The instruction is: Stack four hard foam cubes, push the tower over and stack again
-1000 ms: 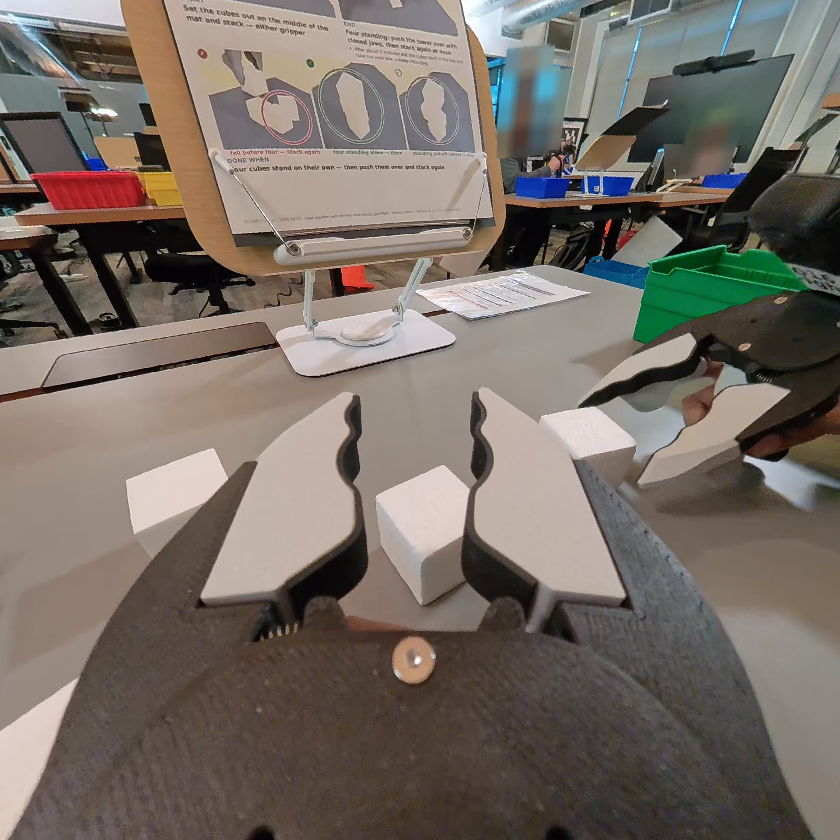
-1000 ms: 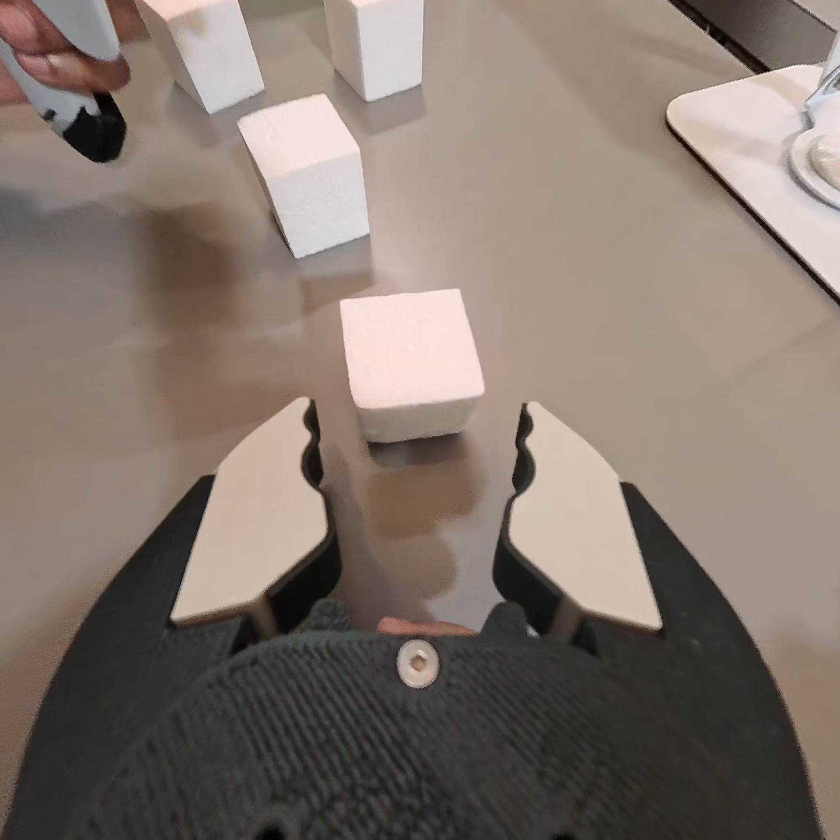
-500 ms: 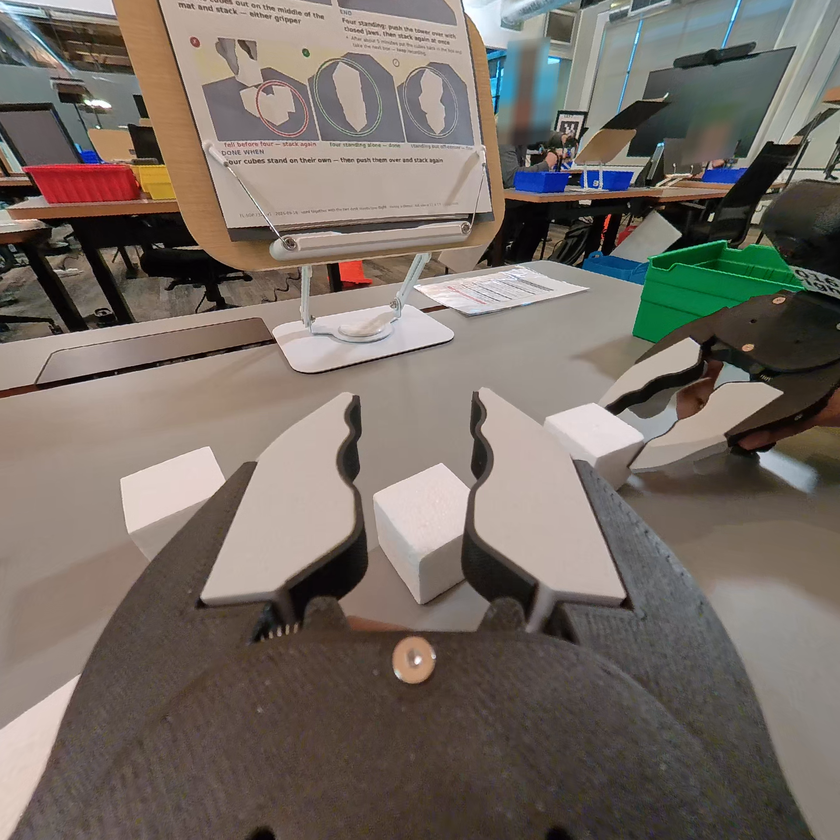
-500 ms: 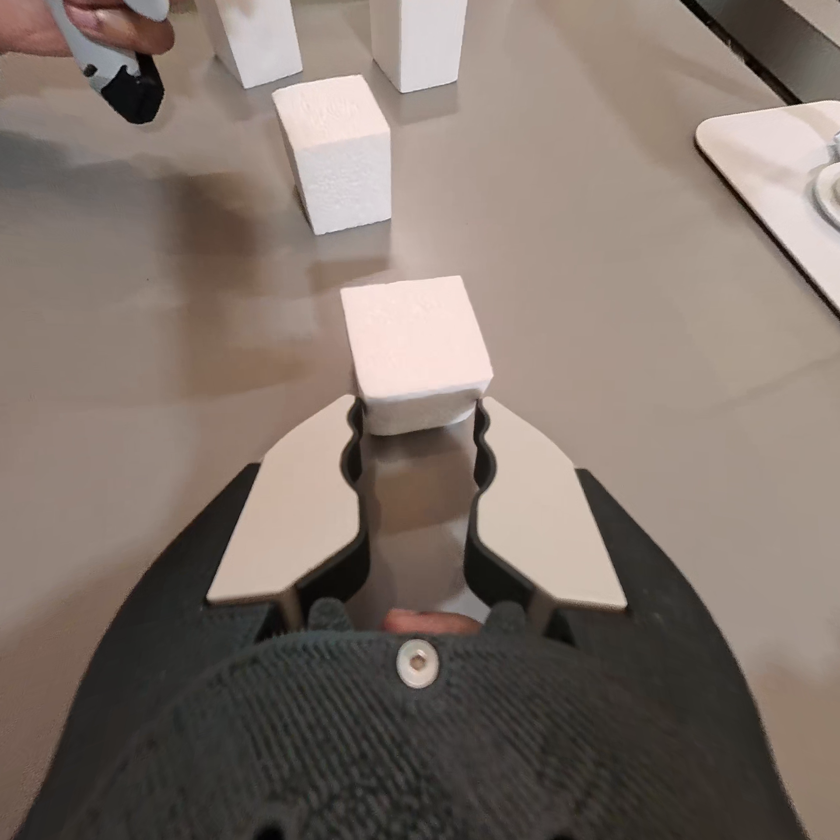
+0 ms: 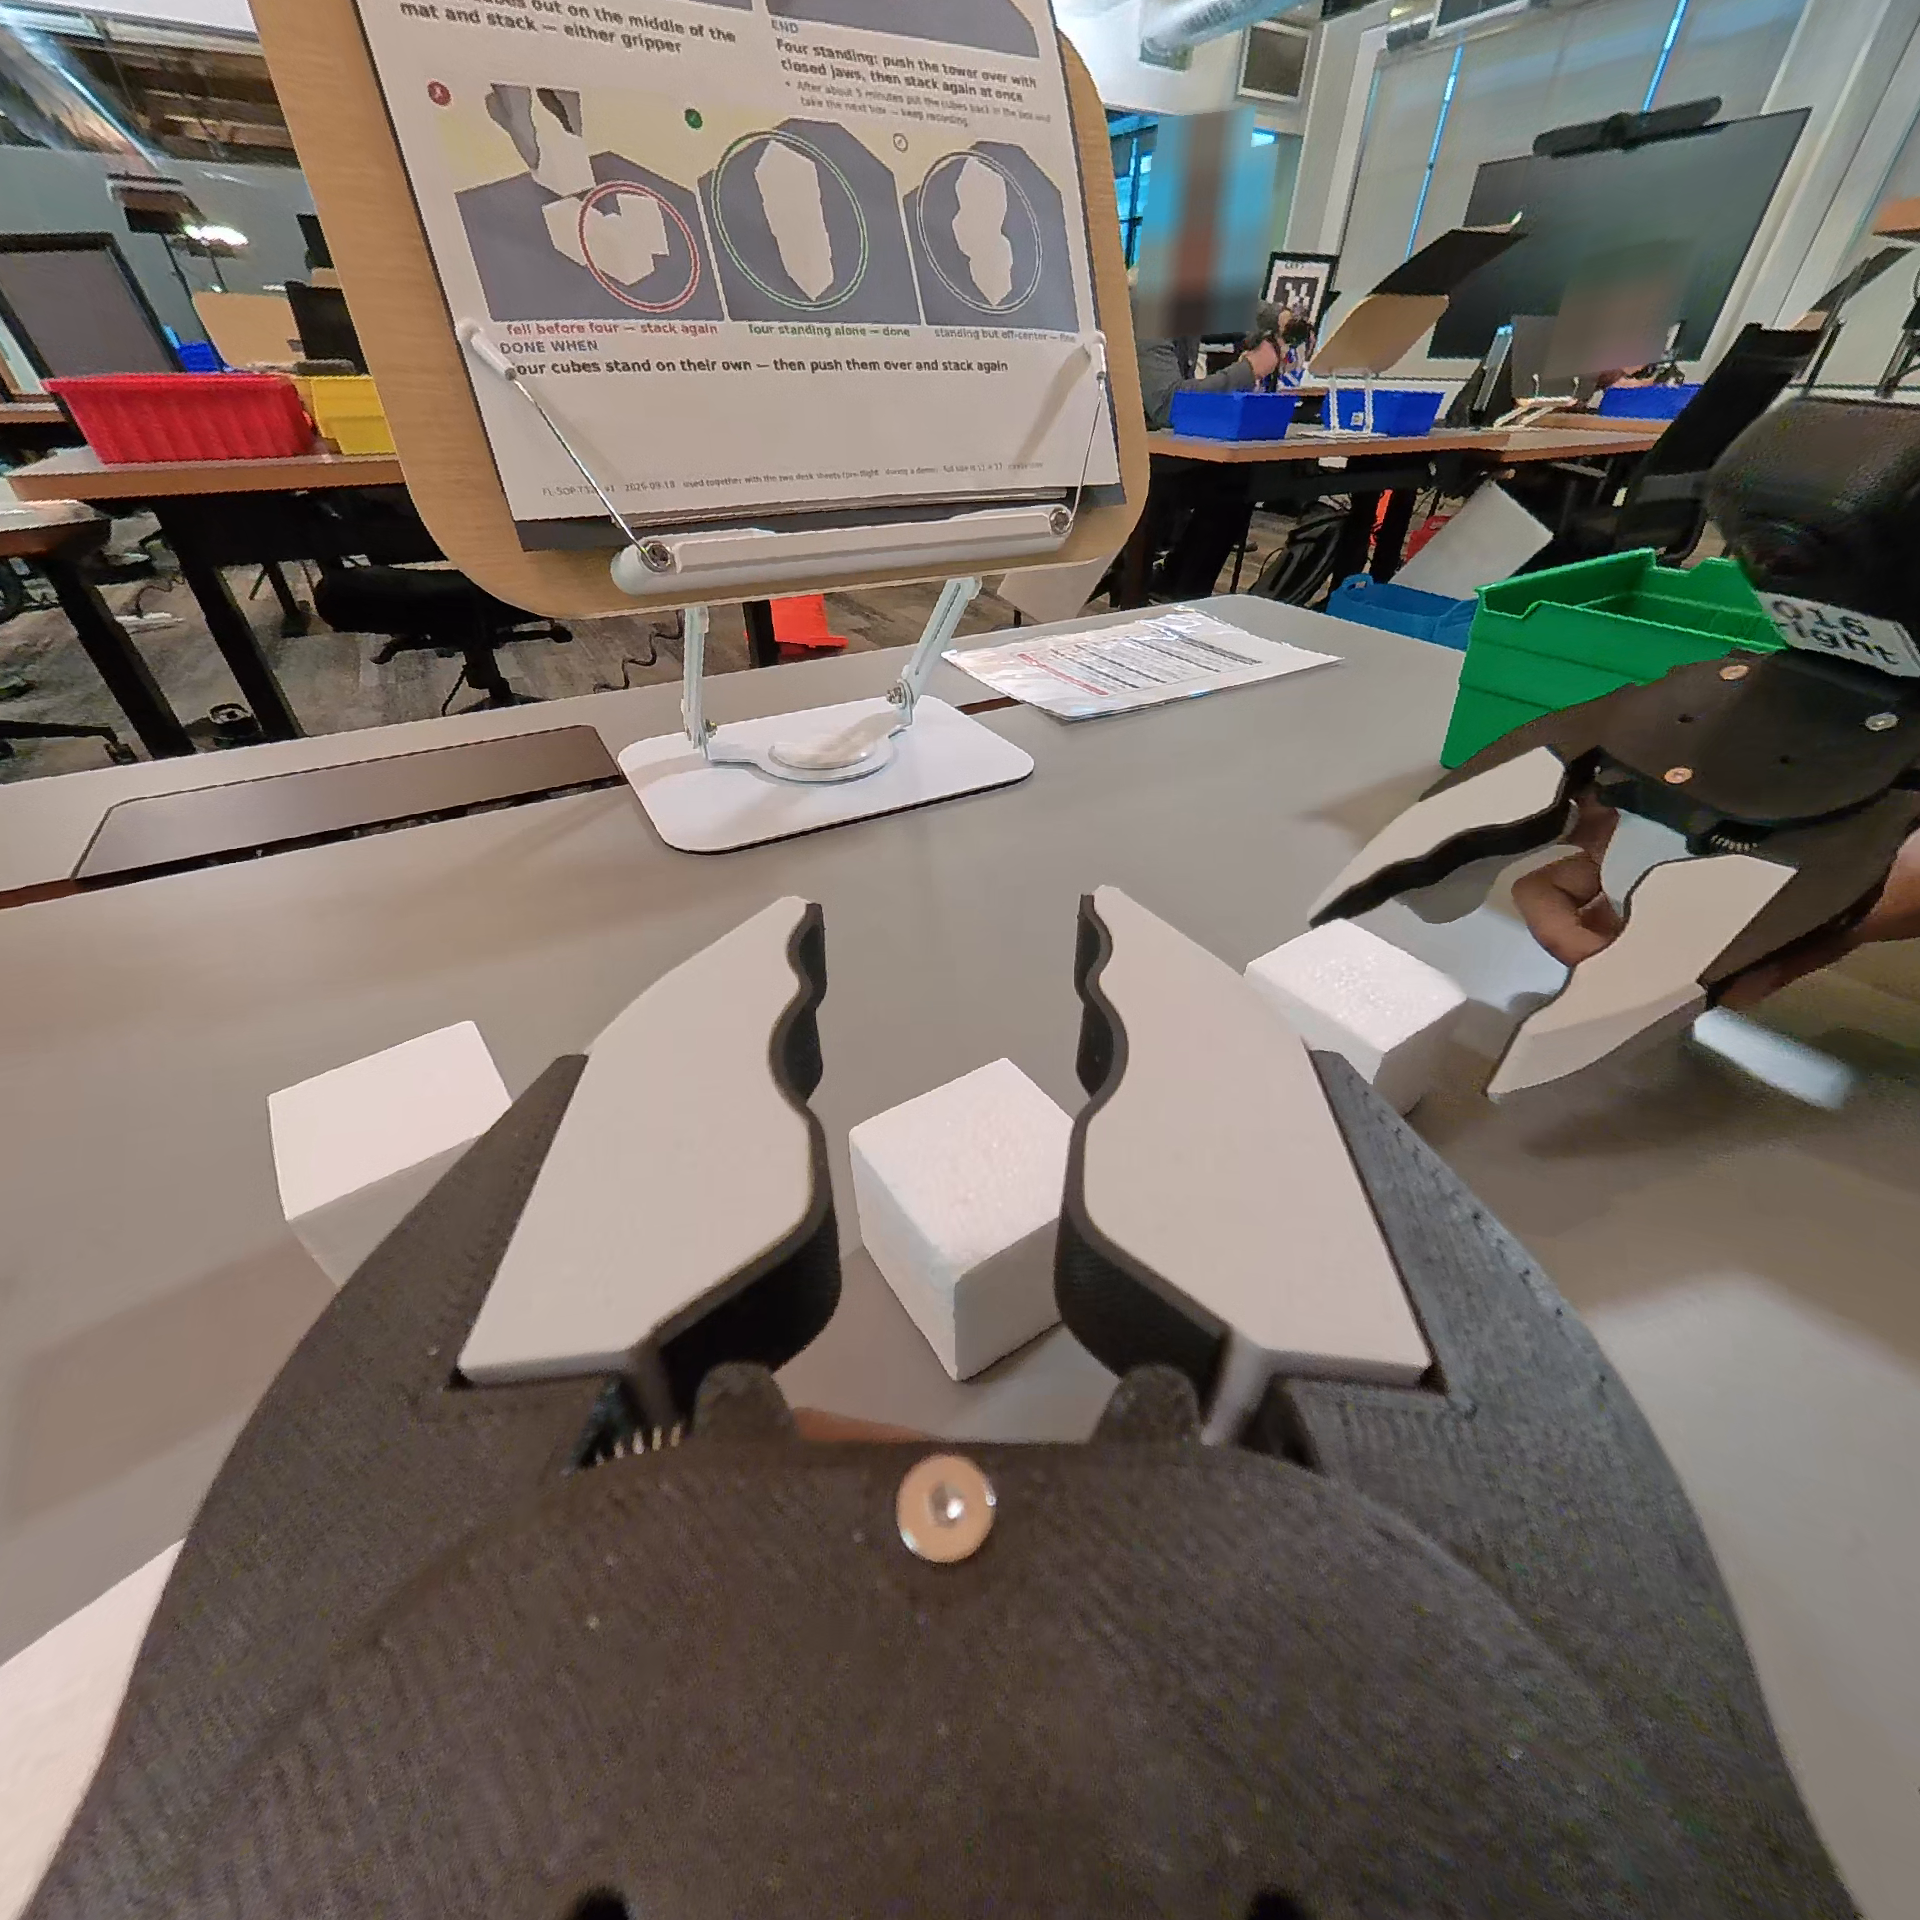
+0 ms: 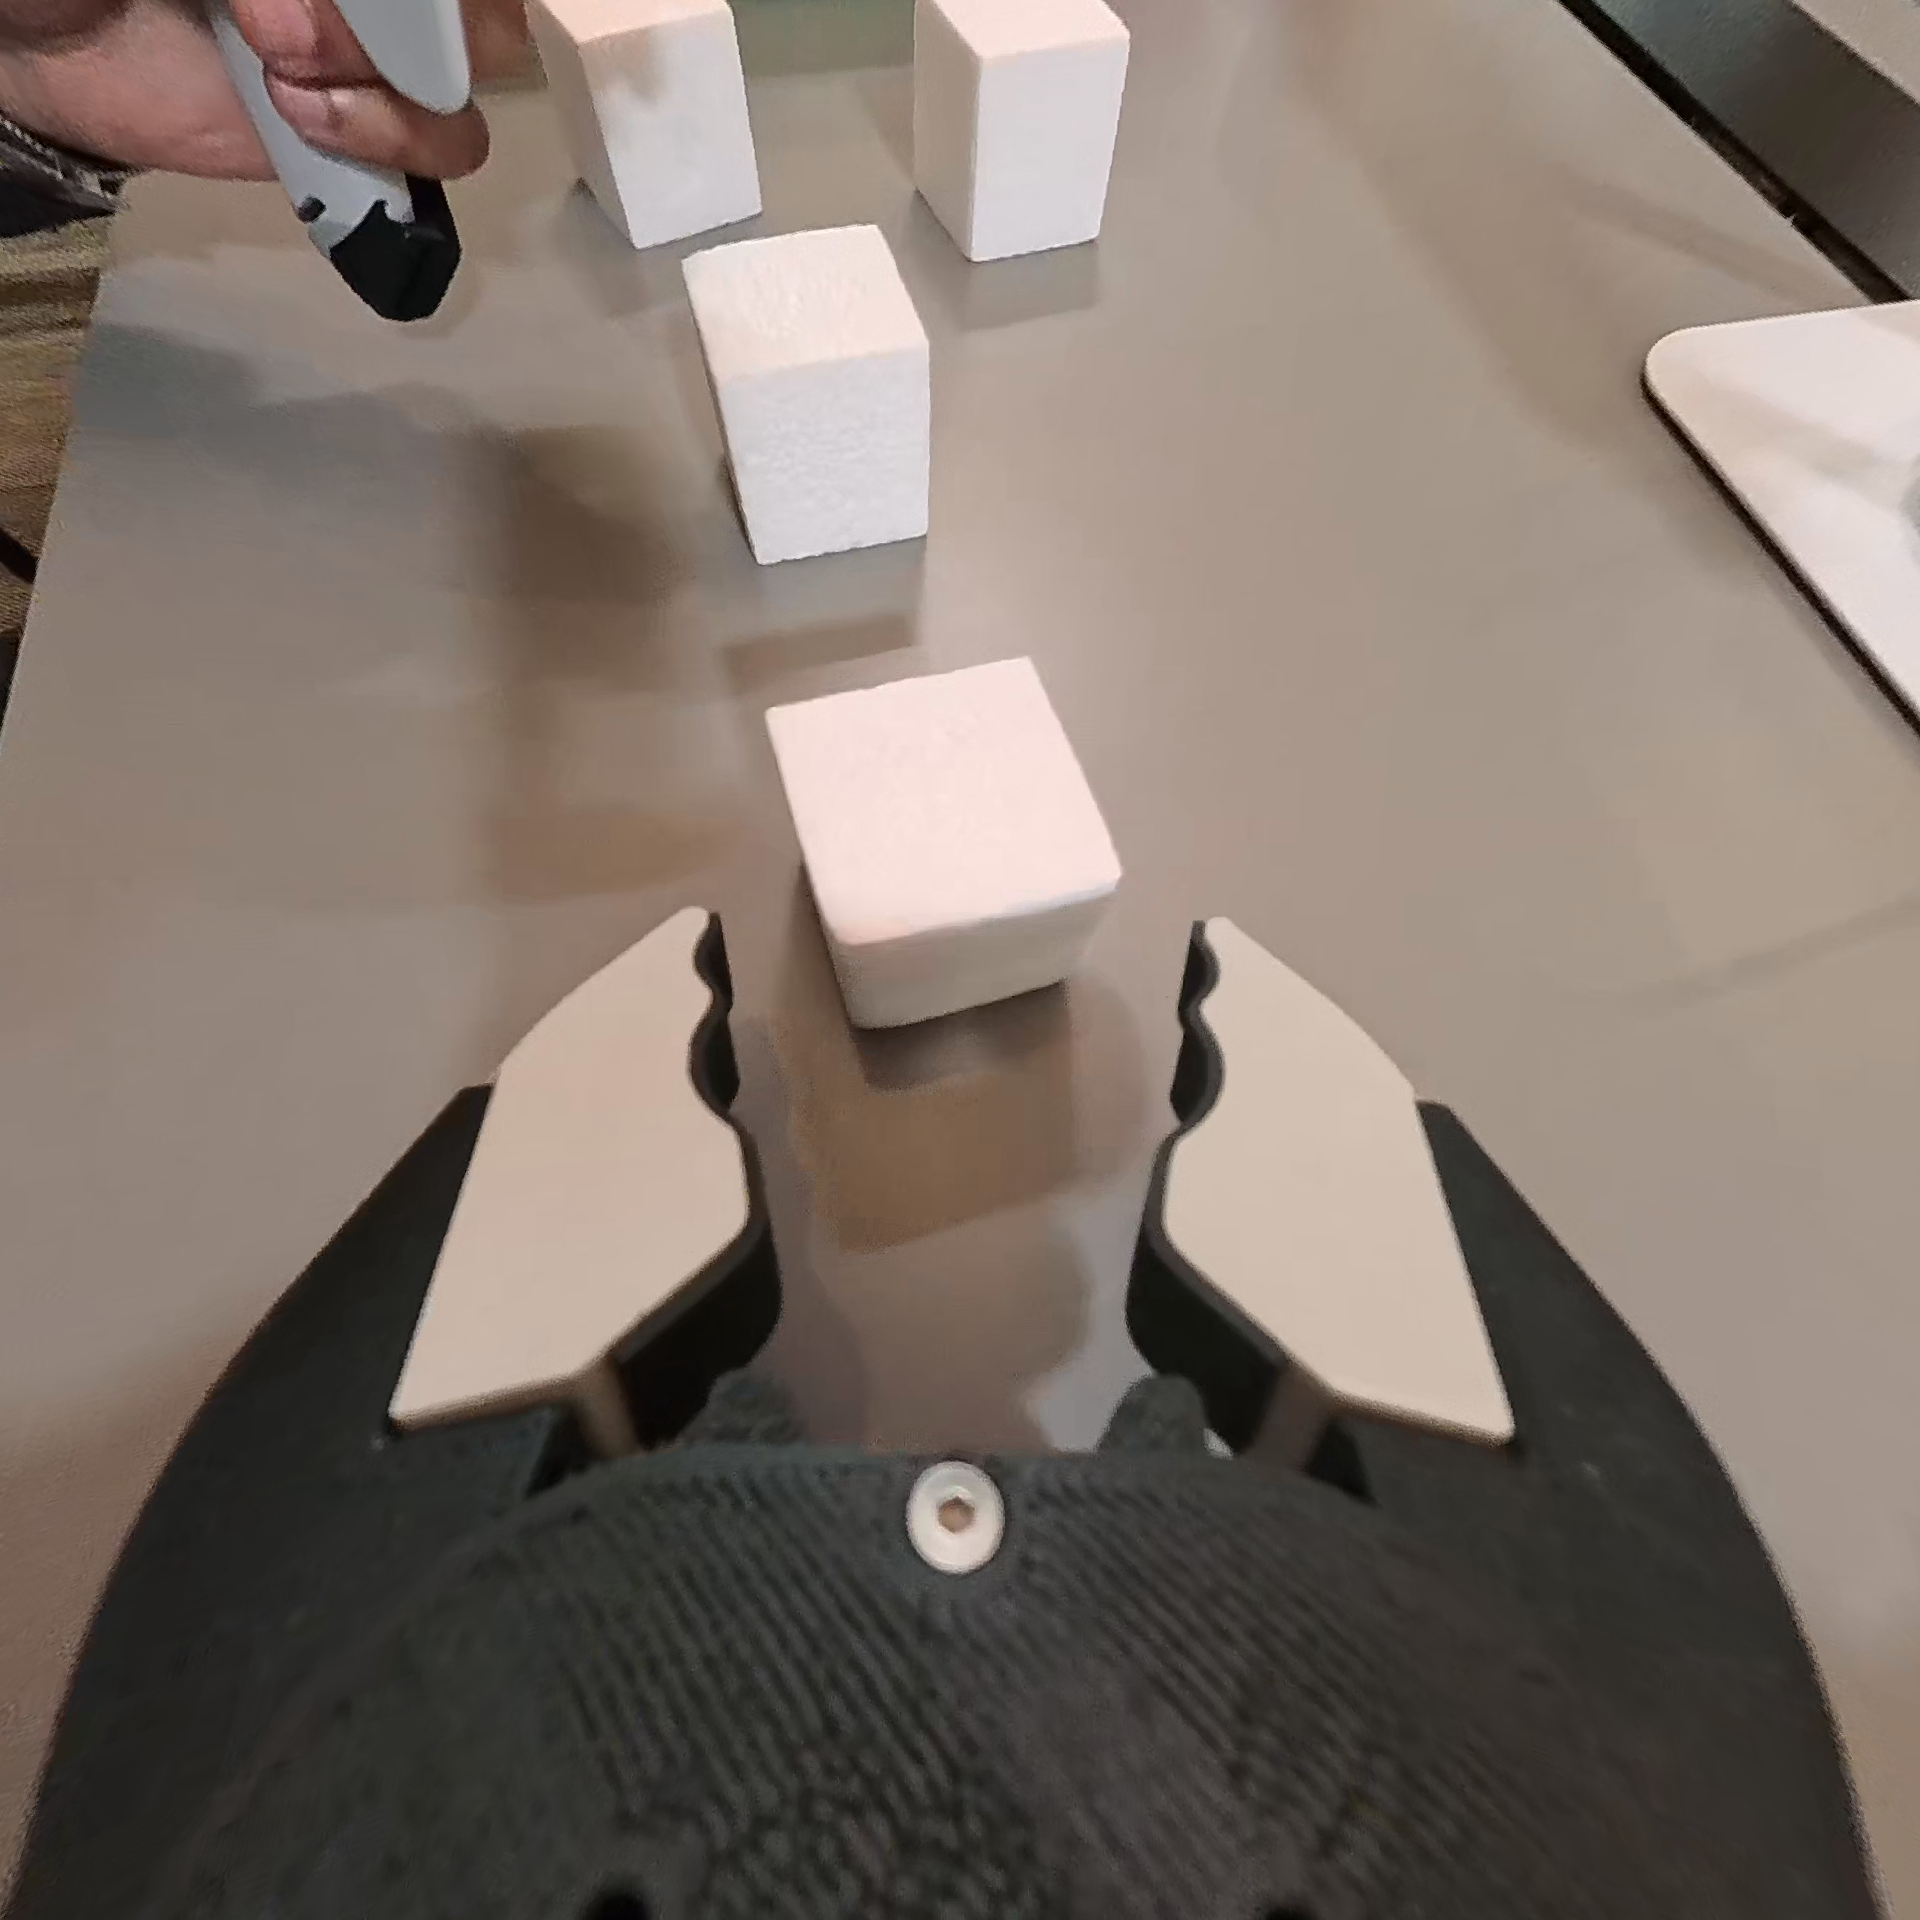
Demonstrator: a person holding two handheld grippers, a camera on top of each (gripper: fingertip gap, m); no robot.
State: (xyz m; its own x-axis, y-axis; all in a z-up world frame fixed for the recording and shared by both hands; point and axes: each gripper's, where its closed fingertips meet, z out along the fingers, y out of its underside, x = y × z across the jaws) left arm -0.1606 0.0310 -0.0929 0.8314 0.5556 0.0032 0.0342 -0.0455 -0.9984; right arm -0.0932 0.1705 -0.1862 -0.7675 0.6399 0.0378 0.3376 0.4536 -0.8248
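Because no tower stands yet, both grippers gape empty: the right gripper [image 6: 951,987] lined up just short of a cube [image 6: 940,831], the left gripper [image 5: 948,971] above another cube [image 5: 961,1205]; two more cubes lie beyond, all apart on the table [image 6: 1403,675].

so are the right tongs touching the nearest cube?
Apart. In the right wrist view the right tongs stand open, and bare table shows on both sides of the cube ahead of the tips.
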